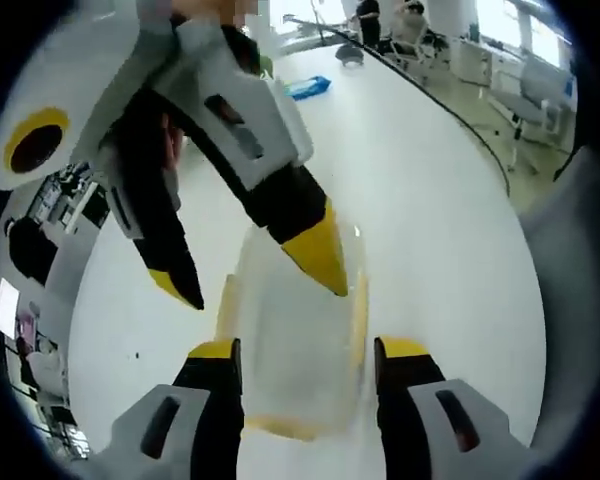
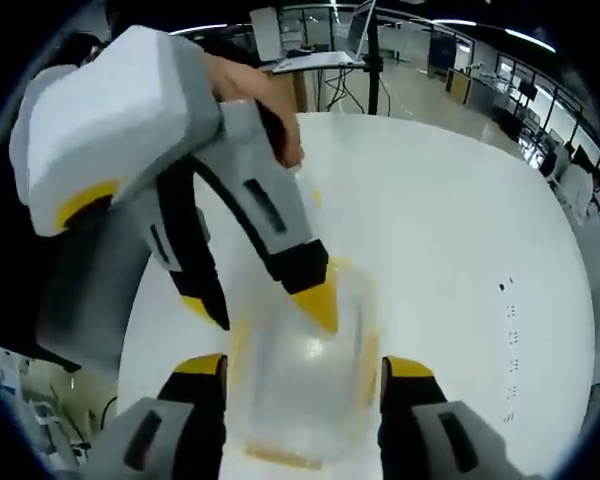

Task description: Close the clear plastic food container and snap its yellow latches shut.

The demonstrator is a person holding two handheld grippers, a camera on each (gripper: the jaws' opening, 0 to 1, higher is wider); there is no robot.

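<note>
Left tongs (image 1: 308, 348): we see them released, straddling the clear container (image 1: 295, 340) | right tongs (image 2: 305, 366): released, likewise astride | white surface (image 1: 420, 200) beneath.

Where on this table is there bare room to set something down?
Free: the wide white table beyond the container, out to its far edge. In the left gripper view, bare between container and blue packet. Crowded: over the container, where the left gripper and right gripper meet.
</note>
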